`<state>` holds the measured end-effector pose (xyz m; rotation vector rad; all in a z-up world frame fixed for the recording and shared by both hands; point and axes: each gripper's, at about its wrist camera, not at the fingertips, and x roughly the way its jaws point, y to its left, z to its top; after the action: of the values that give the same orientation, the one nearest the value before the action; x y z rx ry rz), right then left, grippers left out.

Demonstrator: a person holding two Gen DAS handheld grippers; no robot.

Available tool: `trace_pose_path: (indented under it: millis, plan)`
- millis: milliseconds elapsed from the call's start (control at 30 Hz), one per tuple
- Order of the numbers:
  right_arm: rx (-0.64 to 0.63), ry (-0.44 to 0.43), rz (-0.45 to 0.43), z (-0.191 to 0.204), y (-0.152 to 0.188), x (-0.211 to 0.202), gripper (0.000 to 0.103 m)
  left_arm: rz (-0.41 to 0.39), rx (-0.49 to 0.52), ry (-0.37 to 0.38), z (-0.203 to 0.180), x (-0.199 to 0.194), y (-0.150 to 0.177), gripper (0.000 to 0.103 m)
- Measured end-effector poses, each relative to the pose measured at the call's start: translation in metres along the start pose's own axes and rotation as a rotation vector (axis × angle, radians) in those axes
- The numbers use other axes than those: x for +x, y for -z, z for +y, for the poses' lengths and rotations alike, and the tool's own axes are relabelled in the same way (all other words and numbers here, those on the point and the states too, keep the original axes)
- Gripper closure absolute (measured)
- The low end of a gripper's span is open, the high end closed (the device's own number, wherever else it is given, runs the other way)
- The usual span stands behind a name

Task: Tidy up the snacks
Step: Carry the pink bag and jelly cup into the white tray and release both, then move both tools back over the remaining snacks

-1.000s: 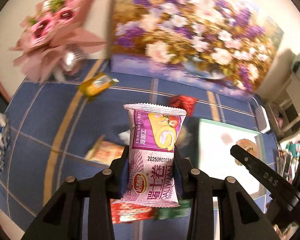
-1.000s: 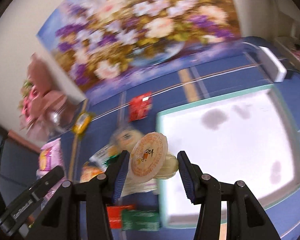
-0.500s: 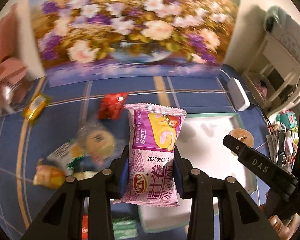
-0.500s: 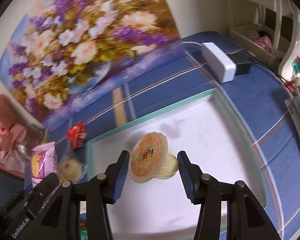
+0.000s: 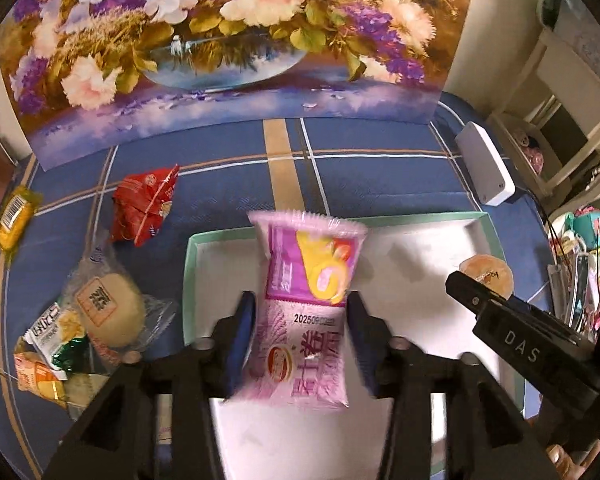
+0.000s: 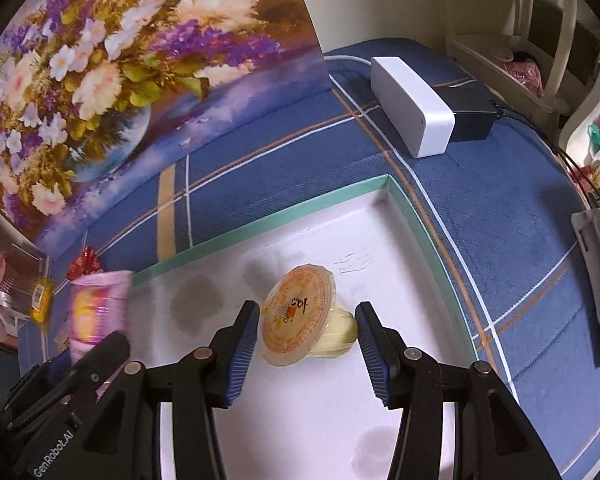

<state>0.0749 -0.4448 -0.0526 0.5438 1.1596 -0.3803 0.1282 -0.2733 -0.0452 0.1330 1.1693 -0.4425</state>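
A white tray with a green rim (image 5: 188, 264) (image 6: 284, 218) lies on the blue checked cloth. My left gripper (image 5: 300, 320) is open over the tray; a pink swiss-roll packet (image 5: 312, 304) sits blurred between its spread fingers, no longer pinched. It also shows in the right wrist view (image 6: 94, 308). My right gripper (image 6: 306, 332) is open over the tray, with a jelly cup (image 6: 300, 316) lying on its side between the fingers, touching neither pad. The cup also shows in the left wrist view (image 5: 488, 276).
Loose snacks lie left of the tray: a red packet (image 5: 144, 208), a yellow packet (image 5: 14, 216), a round cake in clear wrap (image 5: 108, 312) and several small packets (image 5: 48, 352). A flower painting (image 5: 220, 40) stands at the back. A white box (image 6: 412, 108) lies behind the tray.
Both grippers moved right and down over the tray and opened. The pink packet is slipping out of the left one; the jelly cup has dropped free of the right one.
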Motion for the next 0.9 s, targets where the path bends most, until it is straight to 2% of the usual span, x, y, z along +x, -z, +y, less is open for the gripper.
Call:
trace_pose_path:
  millis: [67, 167, 367, 433, 533, 700, 900]
  plan:
    - [-0.006, 0.003, 0.003, 0.001, 0.000, 0.001, 0.050, -0.007, -0.016, 0.006, 0.003, -0.001, 0.000, 0.029]
    - [-0.011, -0.001, -0.007, 0.003, 0.000, -0.003, 0.048, -0.017, -0.032, 0.008, 0.008, -0.006, 0.001, 0.029]
    - [-0.027, -0.013, -0.019, 0.009, 0.002, -0.013, 0.026, -0.056, -0.077, -0.041, 0.024, -0.022, 0.007, 0.025]
    - [-0.028, -0.021, -0.029, 0.010, 0.005, -0.015, 0.013, -0.065, -0.092, -0.066, 0.032, -0.028, 0.011, 0.025]
    - [-0.030, -0.024, -0.044, 0.012, 0.009, -0.019, 0.000, -0.072, -0.108, -0.094, 0.041, -0.034, 0.017, 0.025]
    - [-0.040, -0.033, -0.075, 0.018, 0.016, -0.028, 0.000, -0.105, -0.137, -0.130, 0.057, -0.049, 0.029, 0.025]
    - [-0.019, -0.102, -0.093, 0.025, 0.025, -0.037, 0.000, -0.121, -0.172, -0.146, 0.075, -0.065, 0.043, 0.025]
